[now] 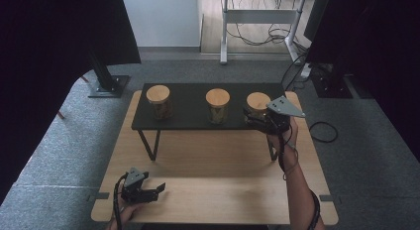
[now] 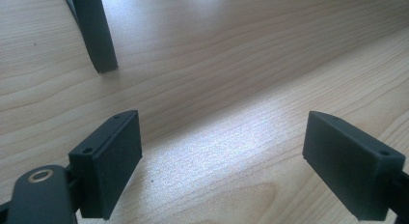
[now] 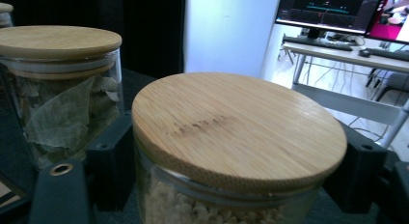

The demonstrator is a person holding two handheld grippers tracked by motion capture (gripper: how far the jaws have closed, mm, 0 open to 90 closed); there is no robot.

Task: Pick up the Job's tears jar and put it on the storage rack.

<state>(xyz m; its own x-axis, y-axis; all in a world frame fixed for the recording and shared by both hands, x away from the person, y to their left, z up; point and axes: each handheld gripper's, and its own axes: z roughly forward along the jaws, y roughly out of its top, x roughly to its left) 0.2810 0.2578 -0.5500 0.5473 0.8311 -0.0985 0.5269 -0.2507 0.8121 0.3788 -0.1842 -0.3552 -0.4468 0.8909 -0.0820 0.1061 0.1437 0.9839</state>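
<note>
Right gripper (image 1: 255, 118) | jaws apart, flanking right jar (image 3: 238, 151) on shelf (image 1: 193, 122), contact not confirmed | jar set rightmost beside two jars | release, withdrawal judged pending | left gripper (image 2: 226, 171) spread, empty

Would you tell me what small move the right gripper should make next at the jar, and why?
Probably draw the right gripper straight back: the jar stands upright on the black shelf, and the jaws flank it, seemingly without pressing.
</note>
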